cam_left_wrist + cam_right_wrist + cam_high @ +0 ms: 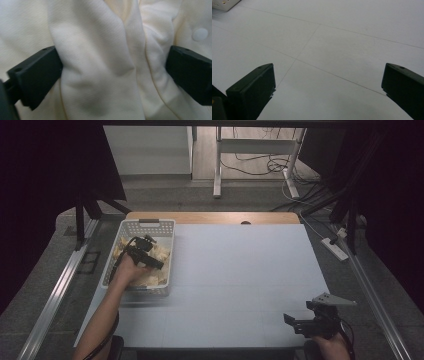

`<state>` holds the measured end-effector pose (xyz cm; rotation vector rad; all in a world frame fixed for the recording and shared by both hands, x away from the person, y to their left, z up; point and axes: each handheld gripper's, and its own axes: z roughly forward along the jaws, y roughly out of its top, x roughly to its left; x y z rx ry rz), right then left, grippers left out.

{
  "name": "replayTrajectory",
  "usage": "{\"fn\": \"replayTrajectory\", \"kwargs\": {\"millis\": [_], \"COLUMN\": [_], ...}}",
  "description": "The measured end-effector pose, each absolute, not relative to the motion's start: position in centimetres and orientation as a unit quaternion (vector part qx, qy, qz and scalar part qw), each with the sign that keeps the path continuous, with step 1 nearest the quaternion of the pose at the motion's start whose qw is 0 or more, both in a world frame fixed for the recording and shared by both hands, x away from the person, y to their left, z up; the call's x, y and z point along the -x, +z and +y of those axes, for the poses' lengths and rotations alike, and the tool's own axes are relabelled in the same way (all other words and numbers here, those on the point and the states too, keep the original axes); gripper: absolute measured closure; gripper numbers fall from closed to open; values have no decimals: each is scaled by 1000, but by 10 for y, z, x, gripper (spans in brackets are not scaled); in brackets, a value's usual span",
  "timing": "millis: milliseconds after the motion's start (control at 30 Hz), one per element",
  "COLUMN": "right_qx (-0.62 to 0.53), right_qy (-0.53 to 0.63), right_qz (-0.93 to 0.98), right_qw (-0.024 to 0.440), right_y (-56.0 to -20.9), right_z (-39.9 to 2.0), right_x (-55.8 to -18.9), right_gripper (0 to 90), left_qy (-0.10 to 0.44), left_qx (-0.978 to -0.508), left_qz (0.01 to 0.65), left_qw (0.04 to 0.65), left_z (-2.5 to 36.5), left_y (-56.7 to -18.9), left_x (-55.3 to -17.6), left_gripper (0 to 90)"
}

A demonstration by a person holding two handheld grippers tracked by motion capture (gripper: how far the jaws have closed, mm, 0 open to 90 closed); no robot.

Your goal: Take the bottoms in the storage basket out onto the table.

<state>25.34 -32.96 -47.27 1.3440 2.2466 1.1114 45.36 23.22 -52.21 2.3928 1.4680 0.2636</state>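
Nearest, at the right near edge of the pale table [240, 285], the right gripper [292, 321] hovers with its jaws wide apart over bare surface. Farther off on the left, the left gripper [159, 264] dips into the white basket [148, 224]; its jaws stand apart around a fold of cream cloth [100, 65], their pads touching its sides
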Motion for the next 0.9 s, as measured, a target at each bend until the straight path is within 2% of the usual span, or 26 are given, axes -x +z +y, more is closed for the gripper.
{"fn": "replayTrajectory", "kwargs": {"millis": [67, 133, 167, 200, 233, 267, 333, 500, 733, 900], "right_qx": [-467, -468, -469, -469, -469, -469, -470, -471, -474, -476], "right_qy": [386, 388, 389, 389, 389, 389, 389, 389, 392, 395], "right_qz": [781, 780, 779, 779, 779, 779, 779, 777, 775, 773], "right_qw": [150, 149, 148, 148, 148, 148, 148, 149, 145, 143], "right_y": [-473, -473, -472, -472, -473, -473, -473, -472, -472, -472], "right_z": [-329, -330, -331, -331, -331, -331, -331, -331, -333, -333], "right_x": [-253, -252, -252, -252, -252, -252, -252, -251, -252, -253], "right_gripper": [0, 0, 0, 0, 0, 0, 0, 0, 0, 0], "left_qy": [95, 101, 110, 110, 112, 116, 119, 115, 109, 94], "left_qx": [-835, -830, -825, -825, -824, -824, -826, -822, -810, -803], "left_qz": [518, 523, 530, 530, 531, 530, 529, 534, 549, 550], "left_qw": [162, 163, 164, 164, 166, 165, 157, 158, 175, 209], "left_z": [235, 240, 245, 245, 246, 246, 245, 246, 249, 253], "left_y": [-520, -517, -515, -515, -514, -514, -513, -511, -508, -503], "left_x": [-453, -452, -451, -451, -451, -450, -451, -451, -451, -451], "left_gripper": [116, 223, 392, 460, 460, 523, 569, 637, 656, 661]}}
